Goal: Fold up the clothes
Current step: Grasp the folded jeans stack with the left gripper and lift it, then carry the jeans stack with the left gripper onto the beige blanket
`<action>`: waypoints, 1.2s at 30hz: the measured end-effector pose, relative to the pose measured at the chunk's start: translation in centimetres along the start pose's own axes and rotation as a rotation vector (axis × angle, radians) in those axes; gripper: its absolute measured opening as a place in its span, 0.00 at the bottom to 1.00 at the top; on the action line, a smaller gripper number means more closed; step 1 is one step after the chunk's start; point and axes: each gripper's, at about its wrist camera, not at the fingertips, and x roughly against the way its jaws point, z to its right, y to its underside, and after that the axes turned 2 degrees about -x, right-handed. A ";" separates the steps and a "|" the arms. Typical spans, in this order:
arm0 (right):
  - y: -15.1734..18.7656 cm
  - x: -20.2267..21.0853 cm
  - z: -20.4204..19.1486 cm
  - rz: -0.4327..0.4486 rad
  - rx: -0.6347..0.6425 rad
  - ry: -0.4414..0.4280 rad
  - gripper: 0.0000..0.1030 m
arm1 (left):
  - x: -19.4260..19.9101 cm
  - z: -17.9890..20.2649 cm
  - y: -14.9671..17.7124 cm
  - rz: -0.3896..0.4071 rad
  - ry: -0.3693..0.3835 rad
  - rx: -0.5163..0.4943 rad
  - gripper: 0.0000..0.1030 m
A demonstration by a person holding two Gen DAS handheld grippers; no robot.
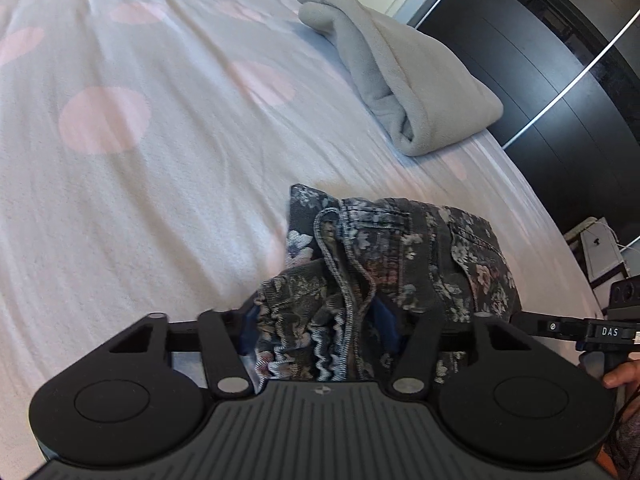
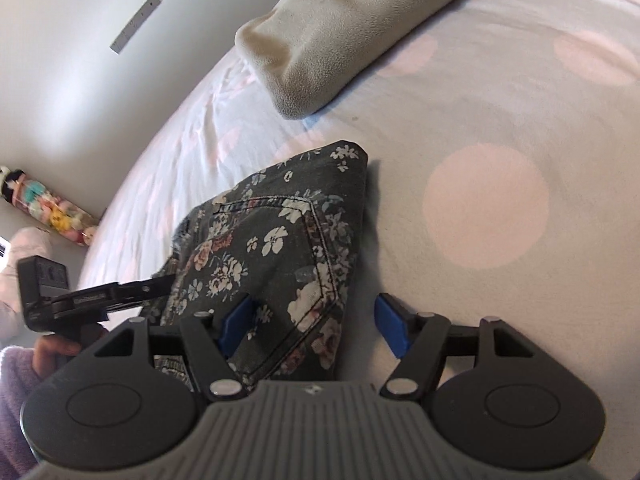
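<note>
A dark floral denim garment [image 1: 400, 256] lies bunched on the bed, its frayed hem and a drawstring loop toward me. My left gripper [image 1: 316, 332] has its jaws wide apart with the bunched fabric lying between the blue pads [image 1: 248, 328]. In the right wrist view the same garment [image 2: 276, 240] shows a back pocket. My right gripper [image 2: 314, 326] is open, its left pad [image 2: 236, 320] pressing on the fabric and its right pad [image 2: 394, 324] over bare sheet. The left gripper's body [image 2: 92, 296] shows at the garment's left edge.
The bed sheet [image 1: 160, 200] is white with pale pink dots. A folded grey fleece [image 1: 400, 76] lies further back near the bed edge; it also shows in the right wrist view [image 2: 340, 28]. A dark wardrobe [image 1: 560, 80] stands beyond the bed. A colourful bottle [image 2: 52, 208] lies on the floor.
</note>
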 end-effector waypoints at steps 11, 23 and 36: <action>0.8 0.2 2.8 -0.044 -0.201 -0.124 0.49 | -0.8 0.0 -0.5 -0.051 0.012 0.041 0.35; 0.8 2.0 0.5 0.047 -0.232 -0.162 0.11 | 1.1 2.4 -0.5 0.020 -0.052 0.025 0.20; -8.2 9.4 -1.6 0.128 -0.063 -0.181 0.11 | 4.1 10.0 -4.3 0.262 -0.029 0.013 0.19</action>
